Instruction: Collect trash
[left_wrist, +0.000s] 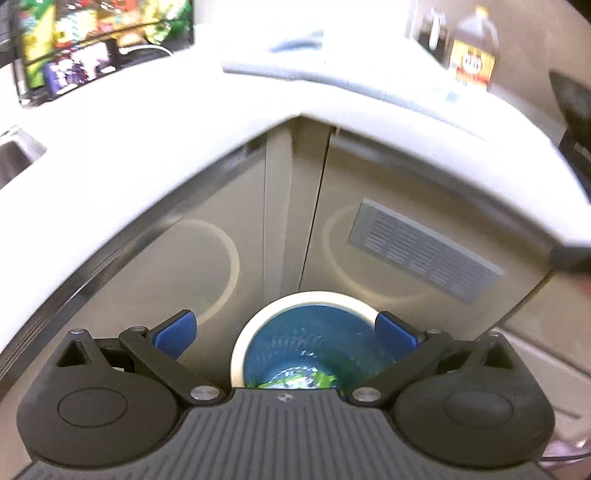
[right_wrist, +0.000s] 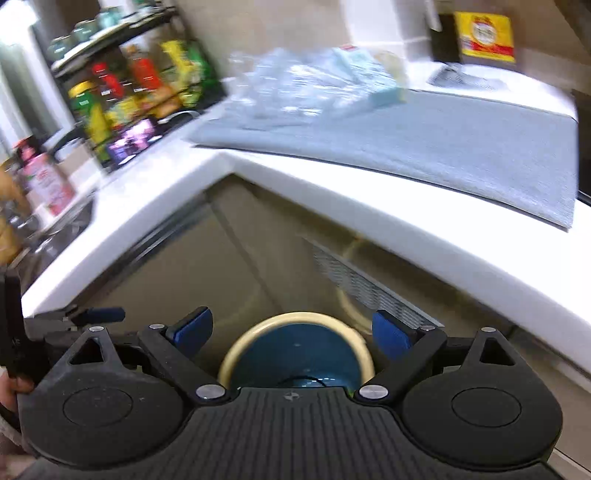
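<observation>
A round trash bin with a cream rim (left_wrist: 314, 295) and a blue liner stands on the floor below the inner corner of the counter. A green and white wrapper (left_wrist: 295, 382) lies at its bottom. My left gripper (left_wrist: 286, 332) hangs above the bin, open wide with nothing between its blue pads (left_wrist: 175, 334). In the right wrist view the same bin (right_wrist: 295, 316) sits below my right gripper (right_wrist: 291, 334), which is open and empty too. Crumpled clear plastic (right_wrist: 295, 85) lies on a grey mat (right_wrist: 443, 147) on the counter.
The white L-shaped counter (right_wrist: 258, 177) overhangs beige cabinet doors with a vent grille (left_wrist: 424, 251). A black rack of snack packets (right_wrist: 140, 88) stands at the back left, next to a sink (left_wrist: 14, 155). A jug with a yellow label (left_wrist: 474, 48) stands at the back right.
</observation>
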